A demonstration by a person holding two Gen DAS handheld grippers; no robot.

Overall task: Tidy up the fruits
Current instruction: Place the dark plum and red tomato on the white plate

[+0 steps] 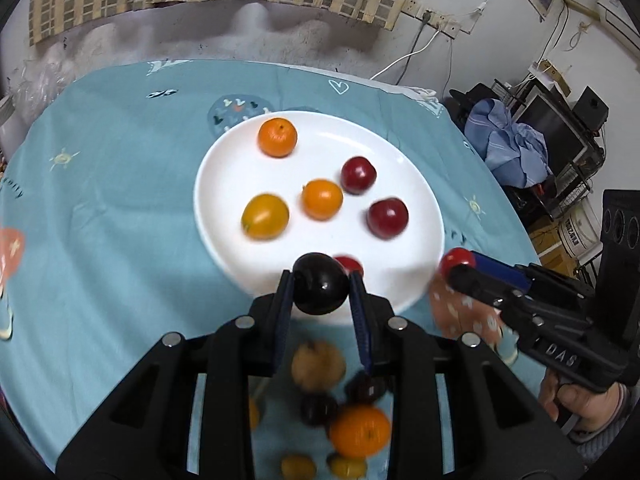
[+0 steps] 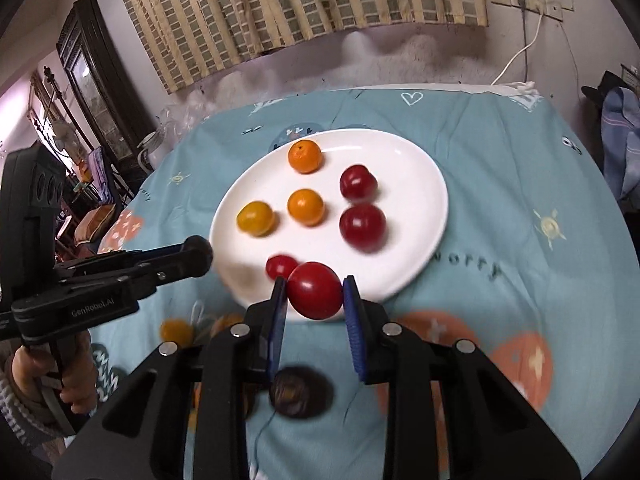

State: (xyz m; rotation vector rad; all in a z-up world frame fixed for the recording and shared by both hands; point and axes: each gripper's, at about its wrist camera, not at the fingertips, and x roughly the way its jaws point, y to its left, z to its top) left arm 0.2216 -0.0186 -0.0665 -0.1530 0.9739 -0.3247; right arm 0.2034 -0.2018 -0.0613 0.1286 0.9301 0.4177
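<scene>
My left gripper is closed on a dark plum, the blue pads pressing it on both sides, and it hangs over the near rim of the white plate. My right gripper is clamped the same way on a red tomato, also at the plate's near edge; in the left wrist view that gripper enters from the right with the tomato at its tip. On the plate I count six pieces: an orange at the far side, a second orange near the middle, a yellow tomato to its left, two red plums on the right, and a small red tomato close to the near rim, partly hidden behind what I hold. None of the pieces on the plate touch each other. The plate sits on a table covered with a light blue patterned cloth. Below my left gripper, on the cloth short of the plate, lie more fruits, blurred: a brown round one, dark ones, a large orange and small yellow ones. In the right wrist view a dark fruit lies under the gripper. A striped curtain hangs behind the table.
</scene>
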